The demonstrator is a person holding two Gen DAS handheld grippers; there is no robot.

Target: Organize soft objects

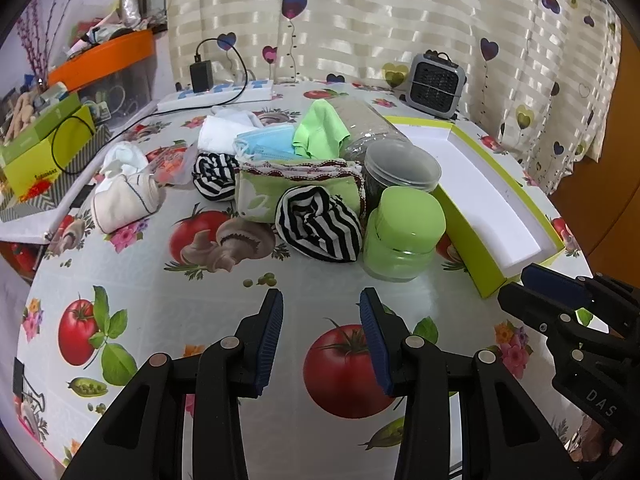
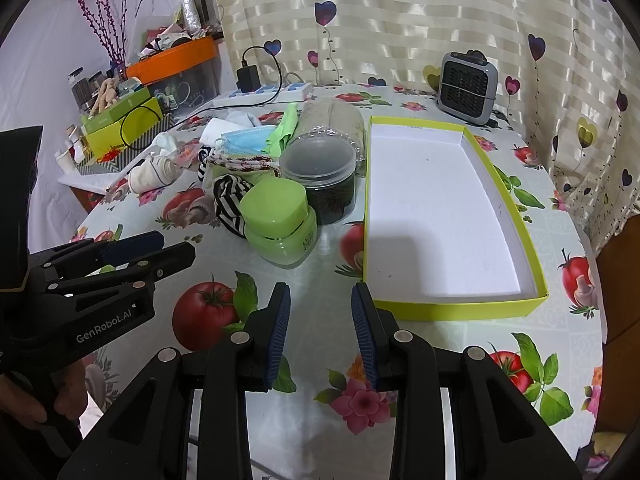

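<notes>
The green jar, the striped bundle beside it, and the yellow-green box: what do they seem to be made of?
Green jar: probably plastic or frosted glass, glossy, with bright highlights on its lid. Striped bundle: soft knit fabric, matte, folded and wrinkled, likely a sock. Yellow-green box: seems cardboard, with thin straight walls and a matte white inside. Both grippers, left gripper and right gripper, are open and hold nothing.

Heart-print curtain (image 1: 400, 20) behind vegetable-print tablecloth (image 1: 200, 300).

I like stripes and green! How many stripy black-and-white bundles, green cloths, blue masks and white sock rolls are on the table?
Stripy bundles: 2
Green cloths: 1
Blue masks: 1
White sock rolls: 1
Total: 5
</notes>
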